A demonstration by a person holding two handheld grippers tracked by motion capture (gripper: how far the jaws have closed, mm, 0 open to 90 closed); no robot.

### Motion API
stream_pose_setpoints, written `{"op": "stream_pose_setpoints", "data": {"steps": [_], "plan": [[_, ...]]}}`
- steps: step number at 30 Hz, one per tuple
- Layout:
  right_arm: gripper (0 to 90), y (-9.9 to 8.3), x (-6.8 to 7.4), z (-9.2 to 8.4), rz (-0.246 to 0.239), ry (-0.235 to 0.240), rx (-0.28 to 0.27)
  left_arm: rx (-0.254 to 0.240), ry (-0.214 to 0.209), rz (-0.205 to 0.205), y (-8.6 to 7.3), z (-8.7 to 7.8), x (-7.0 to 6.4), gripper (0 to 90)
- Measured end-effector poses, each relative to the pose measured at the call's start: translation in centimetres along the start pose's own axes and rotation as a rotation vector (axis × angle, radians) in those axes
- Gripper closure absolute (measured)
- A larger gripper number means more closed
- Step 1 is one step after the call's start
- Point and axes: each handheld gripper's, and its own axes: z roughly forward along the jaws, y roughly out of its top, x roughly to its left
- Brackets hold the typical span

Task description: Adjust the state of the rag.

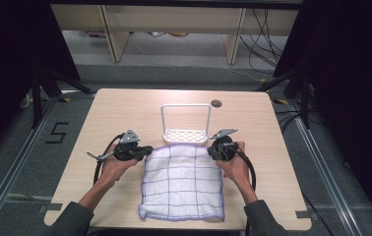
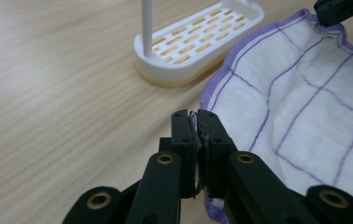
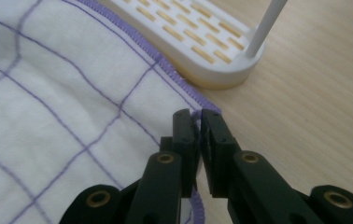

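So the white cloth (image 1: pixel 183 182) with the purple grid (purple stitched hem too) lies flat on the wooden table (image 1: pixel 125 108), its far edge just beside the white slotted rack (image 1: pixel 186 135). The left gripper (image 2: pixel 194 122) is pinched onto the cloth's far left corner, and the right gripper (image 3: pixel 194 120) is clamped on the far right corner.

A white slotted rack (image 1: pixel 186 135) with a tall loop handle stands at the middle of a pale wooden desk (image 1: pixel 125 108); a round cable port (image 1: pixel 216 103) sits at the far edge; black cables (image 1: pixel 263 39) trail across the grey floor (image 1: pixel 184 59) beyond.
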Motion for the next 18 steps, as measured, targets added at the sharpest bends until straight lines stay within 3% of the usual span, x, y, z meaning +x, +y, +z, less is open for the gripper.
{"op": "stream_pose_setpoints", "data": {"steps": [6, 10, 11, 13, 16, 18], "plan": [[84.3, 0.4, -0.8, 2.5, -0.023, -0.026, 0.047, 0.063, 0.017, 0.017, -0.6, 1.4, 0.3, 85.0], [75.6, 0.7, -1.1, 2.6, 0.0, -0.031, 0.046, 0.051, 0.015, -0.031, -0.7, 1.6, 0.6, 73.7], [69.5, 0.7, -1.3, 2.4, 0.009, -0.047, 0.04, 0.055, 0.025, -0.027, -0.6, 1.4, 0.7, 68.5], [61.8, 0.5, -1.6, 1.4, 0.028, -0.088, 0.034, 0.024, 0.042, -0.064, -0.5, 0.5, 0.6, 52.9], [54.5, -0.2, -2.2, -0.8, 0.066, -0.1, -0.005, -0.016, 0.048, -0.108, -0.5, -1.4, 0.4, 45.3], [51.7, -1.0, -1.7, -2.8, 0.081, -0.093, -0.033, -0.008, 0.014, -0.112, -1.0, -2.9, -0.3, 42.1]]}}
